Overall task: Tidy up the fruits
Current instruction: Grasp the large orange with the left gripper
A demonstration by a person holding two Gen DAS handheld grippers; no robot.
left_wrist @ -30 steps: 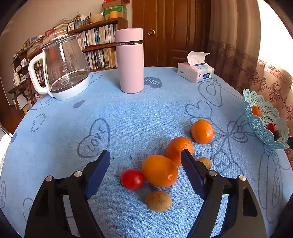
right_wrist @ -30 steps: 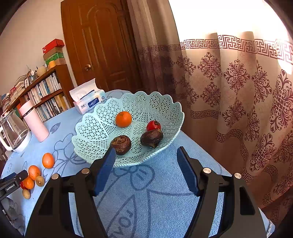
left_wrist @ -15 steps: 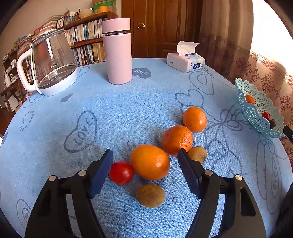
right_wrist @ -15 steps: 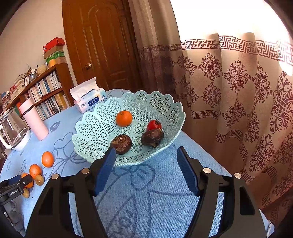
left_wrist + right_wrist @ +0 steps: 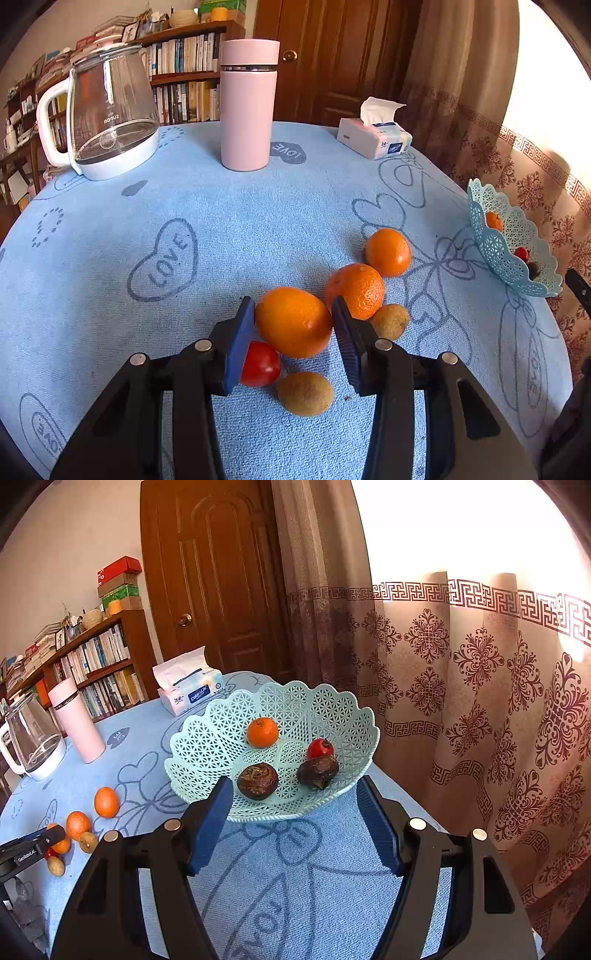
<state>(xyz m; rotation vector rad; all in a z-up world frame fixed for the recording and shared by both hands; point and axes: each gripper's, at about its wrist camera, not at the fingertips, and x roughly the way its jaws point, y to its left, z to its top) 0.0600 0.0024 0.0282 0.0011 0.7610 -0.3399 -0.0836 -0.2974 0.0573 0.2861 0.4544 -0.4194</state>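
While the left tool (image 5: 293, 326) has just been closing, its blue pads now sit against both sides of the big orange (image 5: 293, 322), which rests on the blue surface (image 5: 229, 221) in a tight cluster of fruit. Contact looks made on both flanks, so I read it as clamped on the orange, though how firmly is not clear. The grip sits near the pad tips on a round, smooth skin; if the hold is light, the orange could squirt forward on the lift.

Crowding is the other worry. A tomato (image 5: 260, 363) lies half under the left pad, touching or nearly touching the orange, and a second orange (image 5: 356, 290) sits just behind the right pad. A kiwi (image 5: 306, 393) lies just below, and another (image 5: 389, 321) beside the right finger. Lifting at a tilt could nudge any of these and send them rolling; the tomato could be bruised if the pad drags over it.

The right tool (image 5: 293, 823) hovers with its jaws apart and nothing between them, just before the basket (image 5: 207, 738), which stands near the surface's edge and could be shoved toward it.
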